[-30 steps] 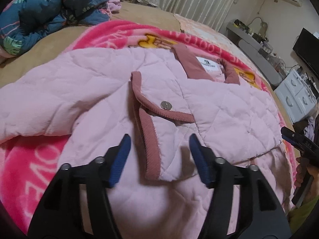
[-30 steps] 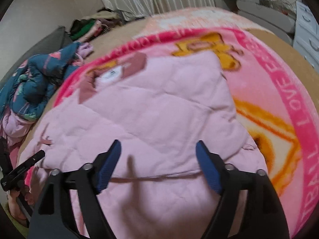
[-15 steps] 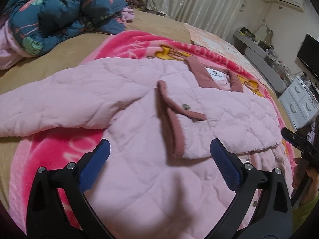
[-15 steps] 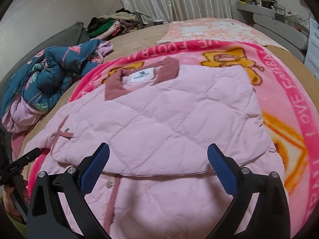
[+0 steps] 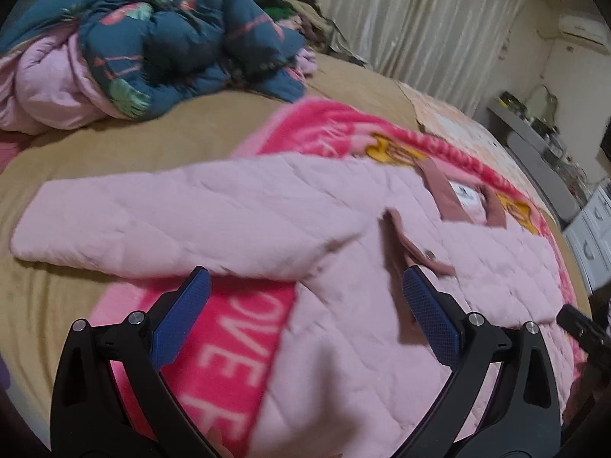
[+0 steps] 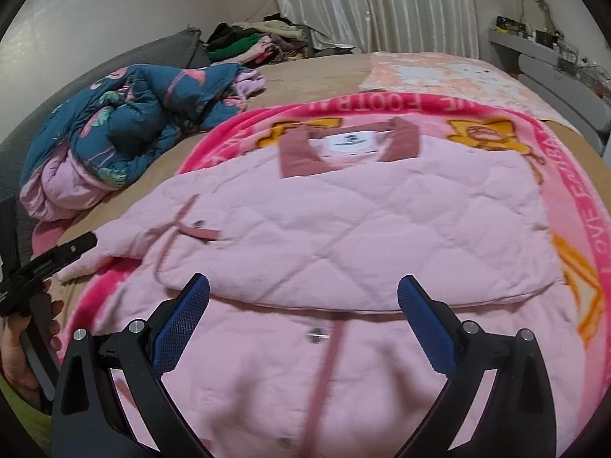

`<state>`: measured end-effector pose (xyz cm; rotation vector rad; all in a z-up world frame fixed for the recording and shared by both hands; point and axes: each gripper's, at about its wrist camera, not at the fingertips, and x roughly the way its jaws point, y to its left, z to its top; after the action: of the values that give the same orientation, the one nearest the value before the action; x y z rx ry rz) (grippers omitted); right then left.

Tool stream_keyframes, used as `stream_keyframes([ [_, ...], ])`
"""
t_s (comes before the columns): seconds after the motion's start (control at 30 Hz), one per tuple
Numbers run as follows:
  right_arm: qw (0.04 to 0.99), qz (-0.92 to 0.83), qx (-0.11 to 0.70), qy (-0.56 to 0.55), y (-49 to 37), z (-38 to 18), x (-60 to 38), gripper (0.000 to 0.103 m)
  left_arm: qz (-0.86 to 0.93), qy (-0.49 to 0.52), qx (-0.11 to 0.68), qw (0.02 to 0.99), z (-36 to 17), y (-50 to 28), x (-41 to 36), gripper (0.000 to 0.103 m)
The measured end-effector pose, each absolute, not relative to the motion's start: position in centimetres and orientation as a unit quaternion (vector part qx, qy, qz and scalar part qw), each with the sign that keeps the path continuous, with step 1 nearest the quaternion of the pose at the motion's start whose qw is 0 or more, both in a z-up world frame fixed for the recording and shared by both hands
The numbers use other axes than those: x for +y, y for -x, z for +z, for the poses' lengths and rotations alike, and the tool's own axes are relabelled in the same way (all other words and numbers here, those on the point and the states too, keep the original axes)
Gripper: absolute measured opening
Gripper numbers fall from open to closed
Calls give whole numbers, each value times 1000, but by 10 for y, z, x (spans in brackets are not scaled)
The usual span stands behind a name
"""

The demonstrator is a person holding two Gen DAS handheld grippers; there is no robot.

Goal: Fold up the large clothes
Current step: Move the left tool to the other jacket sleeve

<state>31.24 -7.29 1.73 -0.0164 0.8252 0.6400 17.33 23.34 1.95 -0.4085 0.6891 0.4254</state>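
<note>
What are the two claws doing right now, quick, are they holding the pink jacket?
Left claw: open, holding nothing, jacket beyond it.
Right claw: open, holding nothing.

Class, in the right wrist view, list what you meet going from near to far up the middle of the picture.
Pink quilted jacket → its white neck label → pink blanket → tan bedspread → pale curtains.

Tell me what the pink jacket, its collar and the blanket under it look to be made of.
Jacket: soft matte quilted fabric, seemingly padded; diamond stitching puffs between seams.
Collar: darker dusty-rose trim, possibly corduroy; too blurred to confirm ribs.
Blanket: plush fleece, likely synthetic; fuzzy nap, bright printed lettering.
</note>
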Motion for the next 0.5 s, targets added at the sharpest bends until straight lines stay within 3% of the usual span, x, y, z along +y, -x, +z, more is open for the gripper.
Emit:
stream_keyframes([
  [0.5,848,355,390,51,-283,39,29,98,288,263,319,864,19,-133,316,94],
])
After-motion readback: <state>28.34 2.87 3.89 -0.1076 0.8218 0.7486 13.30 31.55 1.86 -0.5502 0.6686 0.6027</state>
